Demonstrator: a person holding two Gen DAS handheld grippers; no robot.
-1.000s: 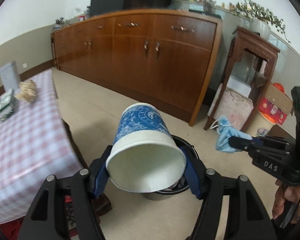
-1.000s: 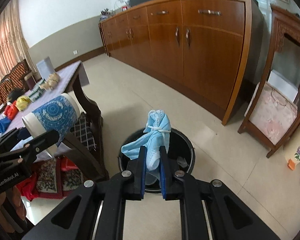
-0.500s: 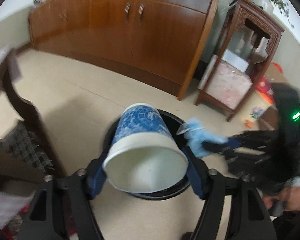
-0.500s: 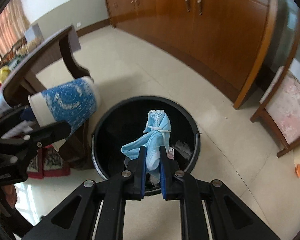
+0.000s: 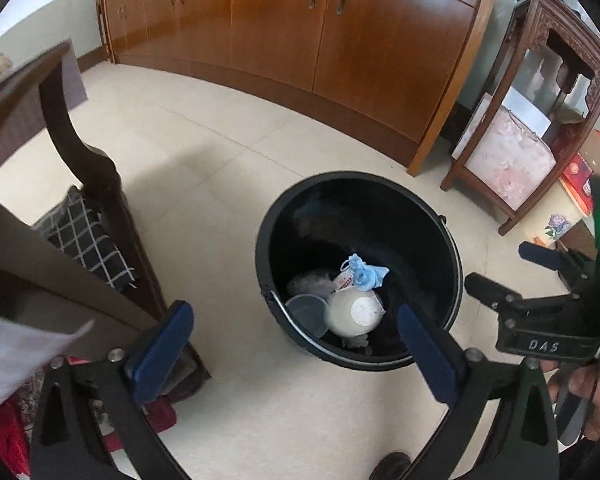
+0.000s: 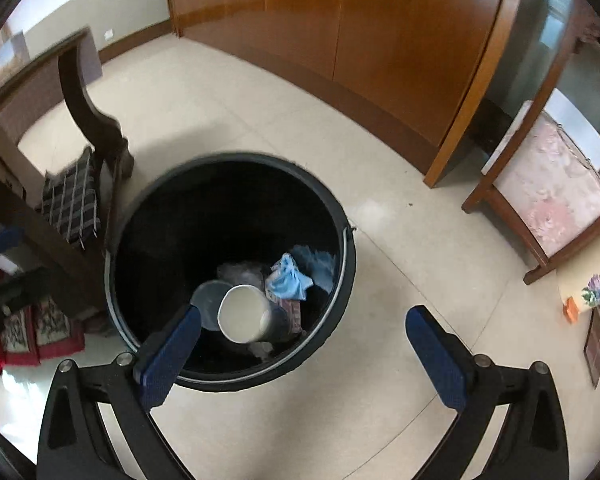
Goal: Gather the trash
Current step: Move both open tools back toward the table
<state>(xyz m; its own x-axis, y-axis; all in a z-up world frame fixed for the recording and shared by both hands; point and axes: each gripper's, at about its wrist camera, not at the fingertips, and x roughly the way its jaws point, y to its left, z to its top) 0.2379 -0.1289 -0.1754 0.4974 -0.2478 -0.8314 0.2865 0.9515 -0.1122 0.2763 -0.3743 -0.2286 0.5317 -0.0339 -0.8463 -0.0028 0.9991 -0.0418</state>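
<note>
trash bin (image 5: pixel 448 240) holds the paper cup (image 5: pixel 354 314) and blue mask (image 5: pixel 364 274); your left gripper (image 5: pixel 296 340) and right gripper (image 6: pixel 300 344) hover above it, both spread wide, grasping nothing.

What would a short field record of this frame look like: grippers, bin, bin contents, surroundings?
left gripper: open, nothing held, above the bin's near rim
right gripper: open, nothing held, above the bin
bin: black bucket, upright on the tiled floor
paper cup: inside the bin, on its side
blue mask: crumpled inside the bin, beside the cup
clear lid: inside the bin, next to the cup
surroundings: wooden cabinet behind, table leg at left
</note>
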